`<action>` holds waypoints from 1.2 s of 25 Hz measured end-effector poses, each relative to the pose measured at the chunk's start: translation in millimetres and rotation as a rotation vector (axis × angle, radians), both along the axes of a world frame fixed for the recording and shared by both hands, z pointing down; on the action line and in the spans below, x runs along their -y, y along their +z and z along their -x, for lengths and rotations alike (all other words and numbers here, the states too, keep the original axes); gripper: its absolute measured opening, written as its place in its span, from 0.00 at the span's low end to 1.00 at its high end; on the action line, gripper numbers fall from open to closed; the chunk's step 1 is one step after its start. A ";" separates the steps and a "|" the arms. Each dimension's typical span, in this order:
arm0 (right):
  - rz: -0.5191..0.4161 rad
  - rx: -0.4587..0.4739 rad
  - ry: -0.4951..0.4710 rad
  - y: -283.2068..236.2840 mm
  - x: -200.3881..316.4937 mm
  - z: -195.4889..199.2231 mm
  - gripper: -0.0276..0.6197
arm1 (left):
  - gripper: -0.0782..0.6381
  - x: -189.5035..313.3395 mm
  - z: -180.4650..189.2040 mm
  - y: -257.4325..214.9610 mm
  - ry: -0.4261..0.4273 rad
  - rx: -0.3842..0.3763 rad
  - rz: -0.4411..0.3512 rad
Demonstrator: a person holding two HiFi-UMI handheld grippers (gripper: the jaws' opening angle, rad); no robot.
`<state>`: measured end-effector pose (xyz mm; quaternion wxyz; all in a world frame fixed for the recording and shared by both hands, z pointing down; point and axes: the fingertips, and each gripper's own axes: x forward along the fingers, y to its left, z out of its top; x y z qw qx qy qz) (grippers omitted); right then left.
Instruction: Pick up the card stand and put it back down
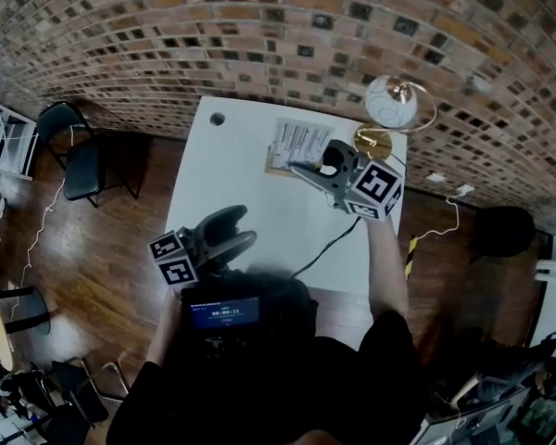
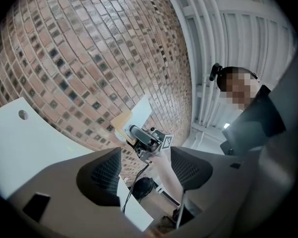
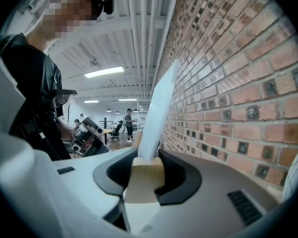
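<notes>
While the left gripper (image 2: pixel 145 170) hangs open and empty near the person's body, clear of the work, the right gripper (image 3: pixel 146 183) is clamped on the wooden base of the card stand (image 3: pixel 144 175). Its white card (image 3: pixel 156 113) stands upright, and it seems lifted above the table's (image 1: pixel 232 184) far side, ready to go back down

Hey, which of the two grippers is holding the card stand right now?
The right gripper: its jaws clamp the wooden base of the card stand. The left gripper has its jaws apart with nothing between them.
</notes>
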<state>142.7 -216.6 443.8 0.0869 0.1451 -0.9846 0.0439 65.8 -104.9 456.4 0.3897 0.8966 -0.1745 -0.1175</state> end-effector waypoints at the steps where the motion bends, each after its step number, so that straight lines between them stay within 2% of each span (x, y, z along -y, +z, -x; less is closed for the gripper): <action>1: 0.009 0.013 0.006 1.5 -1.7 0.6 0.27 | 0.52 -1.7 2.3 -0.1 -0.001 -0.001 0.000; 6: 0.054 0.074 0.037 9.9 -18.2 5.1 0.27 | 0.52 -10.5 20.6 -0.6 -0.004 -0.016 0.003; 11: 0.103 0.105 0.116 17.7 -36.9 13.0 0.27 | 0.52 -24.5 43.9 -3.8 0.028 -0.044 -0.011; 17: 0.190 0.092 0.195 47.0 -87.9 54.9 0.27 | 0.52 -65.7 97.3 0.8 0.064 -0.107 -0.004; 22: 0.258 0.135 0.272 60.6 -143.9 86.3 0.27 | 0.52 -103.3 134.9 9.6 0.094 -0.183 0.026; 26: 0.343 0.147 0.350 96.2 -175.6 81.4 0.27 | 0.52 -126.0 149.0 15.8 0.111 -0.215 0.061; 30: 0.426 0.095 0.405 154.5 -170.7 60.9 0.27 | 0.52 -134.5 160.8 14.3 0.080 -0.218 0.065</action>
